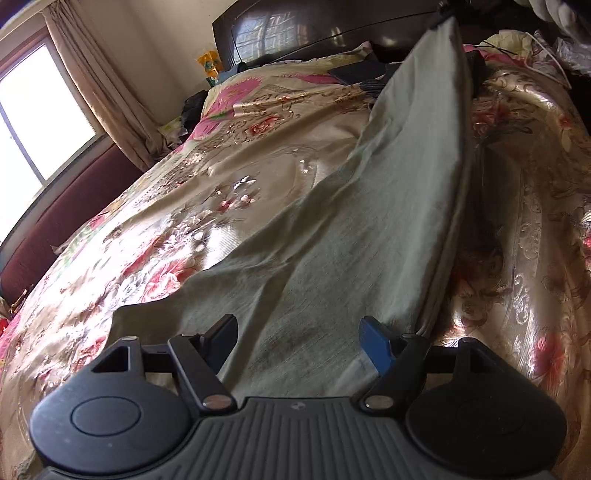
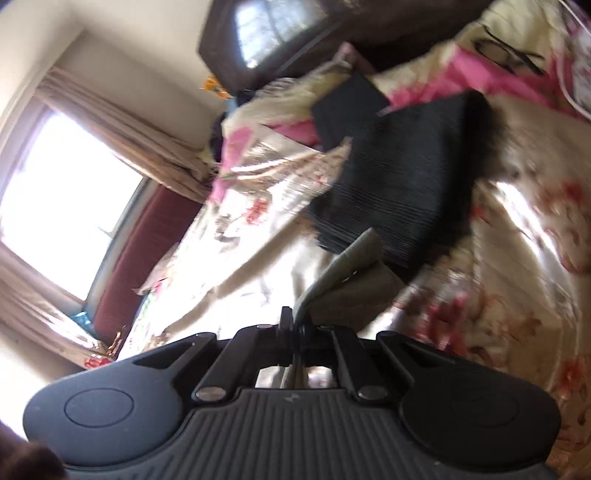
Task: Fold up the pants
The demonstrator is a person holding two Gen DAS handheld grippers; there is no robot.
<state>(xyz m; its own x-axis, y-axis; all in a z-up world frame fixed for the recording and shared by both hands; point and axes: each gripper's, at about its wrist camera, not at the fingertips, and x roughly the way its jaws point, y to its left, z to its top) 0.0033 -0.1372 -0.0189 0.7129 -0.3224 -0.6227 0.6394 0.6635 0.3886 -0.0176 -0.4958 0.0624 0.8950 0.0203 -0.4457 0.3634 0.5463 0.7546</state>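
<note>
Left gripper (image 1: 299, 338) gaping over the pants (image 1: 369, 229), nothing pinched. Right gripper (image 2: 293, 325) clamped on pants fabric rising toward one o'clock.

One pair of grey-green pants (image 1: 369, 206), draped across the floral bedspread (image 1: 207, 192). Two grippers: my left gripper (image 1: 299, 339) over the pants' near end, my right gripper (image 2: 293, 325) above the bedspread. Two dark folded garments: one ribbed (image 2: 402, 184) on the bedspread, one plain (image 2: 347, 107) beyond it. One headboard (image 1: 314, 29). One window (image 1: 33, 110), left of the bedspread. One pair of eyeglasses (image 2: 509, 53).
</note>
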